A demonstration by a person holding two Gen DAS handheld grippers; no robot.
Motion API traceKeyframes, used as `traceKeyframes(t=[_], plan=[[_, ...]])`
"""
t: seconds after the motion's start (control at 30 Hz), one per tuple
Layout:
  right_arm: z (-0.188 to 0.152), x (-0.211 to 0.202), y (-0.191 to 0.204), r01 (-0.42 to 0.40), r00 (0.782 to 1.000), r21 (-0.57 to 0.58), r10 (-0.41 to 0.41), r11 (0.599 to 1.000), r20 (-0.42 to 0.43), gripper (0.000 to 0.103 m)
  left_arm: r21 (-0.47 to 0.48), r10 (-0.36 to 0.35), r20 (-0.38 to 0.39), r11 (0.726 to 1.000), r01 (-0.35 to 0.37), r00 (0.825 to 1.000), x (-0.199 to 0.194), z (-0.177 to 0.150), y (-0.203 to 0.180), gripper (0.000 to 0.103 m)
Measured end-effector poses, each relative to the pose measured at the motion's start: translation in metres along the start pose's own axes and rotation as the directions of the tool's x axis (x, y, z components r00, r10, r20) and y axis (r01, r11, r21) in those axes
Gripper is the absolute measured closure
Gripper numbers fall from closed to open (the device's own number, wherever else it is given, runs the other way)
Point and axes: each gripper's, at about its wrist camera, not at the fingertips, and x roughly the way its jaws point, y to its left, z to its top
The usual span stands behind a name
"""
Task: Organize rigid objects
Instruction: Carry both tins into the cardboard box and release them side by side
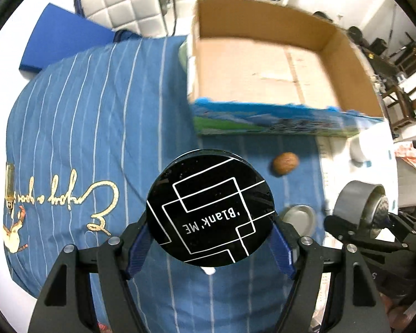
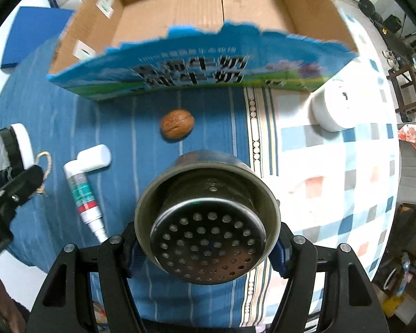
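My left gripper [image 1: 209,238] is shut on a round black compact case [image 1: 210,208] with white lines and "Blank ME" lettering, held above the blue striped cloth. My right gripper [image 2: 206,245] is shut on a perforated steel strainer cup [image 2: 206,216], also lifted. That cup and the right gripper show in the left wrist view [image 1: 371,211] at the right. An open cardboard box [image 1: 263,66] with a blue printed front wall [image 2: 197,69] stands ahead of both. A walnut [image 2: 177,123] lies on the cloth before the box, also in the left wrist view [image 1: 285,162].
A white spray bottle [image 2: 83,188] with a cap lies left of the right gripper. A white round container [image 2: 337,105] sits at the right on checked cloth. A blue folder [image 1: 66,38] lies at the far left. A small metal dish [image 1: 299,217] lies beside the case.
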Motion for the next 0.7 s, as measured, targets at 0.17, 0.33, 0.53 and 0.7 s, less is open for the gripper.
traceKeyframes(t=[0.17, 0.33, 0.53, 0.7], plan=[[0.004, -0.042, -0.022, -0.035, 0.996, -0.018, 0.036, 0.999, 0.083, 0.031, 0.029, -0.02, 0.066, 0.999, 0.018, 0.998, -0.043, 0.002, -0.026, 0.03], [0.037, -0.069, -0.05, -0.058, 0.986, -0.026, 0.062, 0.998, 0.157, 0.031, 0.043, -0.045, 0.13, 0.998, 0.04, 0.99, -0.079, 0.018, -0.043, 0.03], [0.074, -0.106, -0.067, -0.09, 0.969, -0.041, 0.097, 0.995, 0.226, 0.031, 0.058, -0.051, 0.183, 0.998, 0.041, 0.982, -0.098, 0.062, -0.062, 0.03], [0.126, -0.098, -0.076, -0.079, 0.966, -0.068, 0.093, 0.995, 0.242, 0.031, 0.031, -0.061, 0.172, 0.998, 0.056, 0.983, -0.082, 0.118, -0.068, 0.03]])
